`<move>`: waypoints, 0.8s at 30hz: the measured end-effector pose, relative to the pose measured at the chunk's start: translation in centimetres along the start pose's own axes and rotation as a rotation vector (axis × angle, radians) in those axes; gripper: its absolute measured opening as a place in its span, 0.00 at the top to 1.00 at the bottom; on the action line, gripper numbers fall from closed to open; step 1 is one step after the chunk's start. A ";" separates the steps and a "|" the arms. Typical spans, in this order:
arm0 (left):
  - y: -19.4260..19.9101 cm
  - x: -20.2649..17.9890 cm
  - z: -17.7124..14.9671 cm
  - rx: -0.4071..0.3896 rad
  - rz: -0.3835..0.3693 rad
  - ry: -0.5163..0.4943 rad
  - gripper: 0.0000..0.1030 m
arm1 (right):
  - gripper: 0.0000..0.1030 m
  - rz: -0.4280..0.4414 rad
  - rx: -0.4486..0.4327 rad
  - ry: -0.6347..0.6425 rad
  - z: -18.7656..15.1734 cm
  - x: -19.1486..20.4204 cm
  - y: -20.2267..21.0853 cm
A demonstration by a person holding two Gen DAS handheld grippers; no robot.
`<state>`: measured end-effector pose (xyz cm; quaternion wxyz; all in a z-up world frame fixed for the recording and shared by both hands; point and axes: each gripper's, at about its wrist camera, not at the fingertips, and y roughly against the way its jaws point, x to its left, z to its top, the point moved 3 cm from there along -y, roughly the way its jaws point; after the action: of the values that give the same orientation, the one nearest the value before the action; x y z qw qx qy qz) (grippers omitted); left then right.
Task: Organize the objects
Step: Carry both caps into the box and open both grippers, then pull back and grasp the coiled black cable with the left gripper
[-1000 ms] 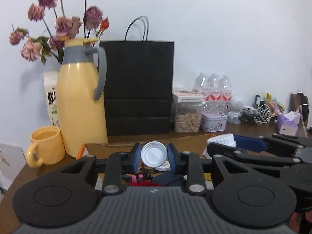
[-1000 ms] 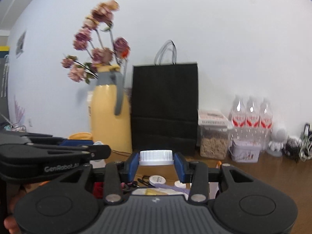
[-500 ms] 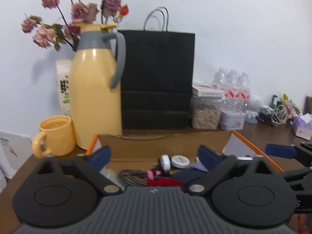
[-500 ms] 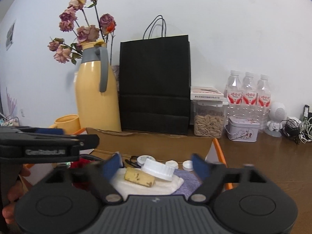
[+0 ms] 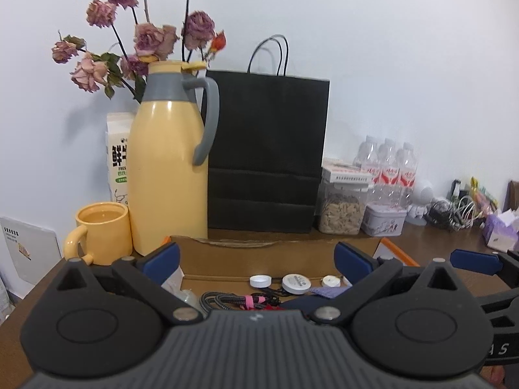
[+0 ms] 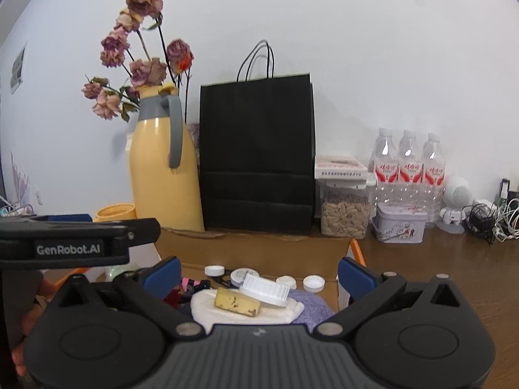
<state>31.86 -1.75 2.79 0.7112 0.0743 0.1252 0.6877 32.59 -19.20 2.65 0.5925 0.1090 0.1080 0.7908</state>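
An open cardboard box [image 5: 275, 253] lies on the table below both grippers and shows in the right wrist view [image 6: 253, 246] too. It holds small white caps [image 5: 259, 280], a round white tin [image 5: 294, 283], braided cables [image 5: 227, 300], a white cloth [image 6: 246, 312], a yellow block [image 6: 237, 302] and a large white ribbed lid [image 6: 266, 290] resting on the cloth. My left gripper [image 5: 256, 257] is open and empty above the box. My right gripper [image 6: 259, 270] is open and empty above the lid. The left gripper's side [image 6: 74, 241] shows in the right wrist view.
A yellow thermos jug [image 5: 168, 168] with dried roses, a yellow mug [image 5: 100, 231] and a milk carton [image 5: 118, 162] stand at back left. A black paper bag [image 5: 266, 152], a seed jar [image 5: 343, 207], a small tin [image 5: 384, 223], water bottles [image 5: 389, 168] and tangled cables [image 5: 454, 210] line the back.
Both grippers were shut on white lids one second ago. Both have opened, and the lids now lie in the box. Both grippers have drawn back and up a little.
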 end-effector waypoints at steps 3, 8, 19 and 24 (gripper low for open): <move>1.8 0.2 0.3 -0.024 -0.007 -0.002 0.00 | 0.00 -0.002 -0.026 0.010 0.4 0.3 1.4; 4.5 0.4 0.1 -0.026 -0.011 -0.022 0.00 | 0.00 0.008 -0.034 0.028 0.3 1.0 4.0; 8.3 2.0 -3.6 0.082 -0.009 -0.061 0.00 | 0.00 0.017 0.058 0.072 -3.0 2.0 7.8; 8.9 2.8 -5.8 0.161 -0.012 -0.054 0.00 | 0.00 0.034 0.116 0.079 -5.1 2.5 8.3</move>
<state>21.73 1.04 -0.44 0.7102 0.1493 0.1613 0.6689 22.75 -19.27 0.36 0.5671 0.1140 0.1751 0.7967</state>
